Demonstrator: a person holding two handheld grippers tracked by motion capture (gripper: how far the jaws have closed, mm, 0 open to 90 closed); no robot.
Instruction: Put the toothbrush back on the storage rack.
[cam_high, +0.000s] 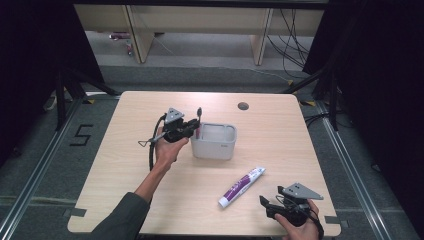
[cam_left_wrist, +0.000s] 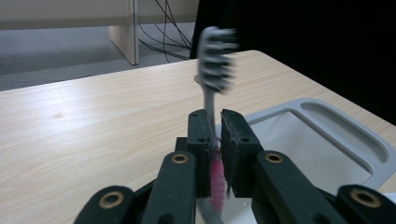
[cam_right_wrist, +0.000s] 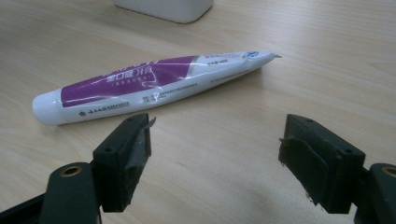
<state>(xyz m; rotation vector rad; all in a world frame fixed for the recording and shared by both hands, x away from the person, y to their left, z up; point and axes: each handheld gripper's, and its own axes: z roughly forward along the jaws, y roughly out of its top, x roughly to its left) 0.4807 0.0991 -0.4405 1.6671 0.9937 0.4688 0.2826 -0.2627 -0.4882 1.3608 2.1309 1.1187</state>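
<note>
Gripping a toothbrush upright by its pink-and-grey handle, left gripper hung over the grey holder's left rim mid-table, right gripper rested wide apart near the front-right corner, purple toothpaste tube lay just beyond.

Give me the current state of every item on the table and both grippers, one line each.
Toothbrush: clamped by its handle, upright, bristle head up, over the container's edge.
Left gripper: shut on the toothbrush.
Grey container: upright on the table, open top.
Toothpaste tube: lying flat on the table, cap on, untouched.
Right gripper: open, jaws wide, just short of the tube.
</note>
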